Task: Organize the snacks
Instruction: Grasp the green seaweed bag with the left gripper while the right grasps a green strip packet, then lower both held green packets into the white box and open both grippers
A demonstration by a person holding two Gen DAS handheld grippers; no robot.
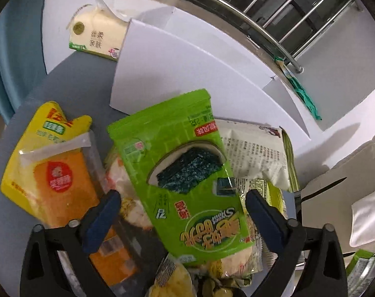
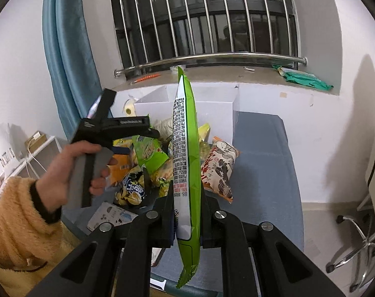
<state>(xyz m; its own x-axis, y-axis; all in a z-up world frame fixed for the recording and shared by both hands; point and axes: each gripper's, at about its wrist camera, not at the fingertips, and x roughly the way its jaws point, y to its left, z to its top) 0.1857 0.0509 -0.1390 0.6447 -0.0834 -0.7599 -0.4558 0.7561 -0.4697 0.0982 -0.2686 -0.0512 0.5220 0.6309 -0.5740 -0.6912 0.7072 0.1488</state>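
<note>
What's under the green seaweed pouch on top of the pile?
The green seaweed pouch lies over other packets: a white printed one shows at its right, a pale one at its left. What lies directly beneath its middle is covered.

Snack packets (image 2: 147, 163) on blue-grey table (image 2: 261, 153)

Green seaweed pouch (image 1: 185, 180) covers most of the snack heap beneath it. Right-wrist view: upright green packet (image 2: 187, 163) hides the white box (image 2: 212, 113) middle; its print is too small to read.
</note>
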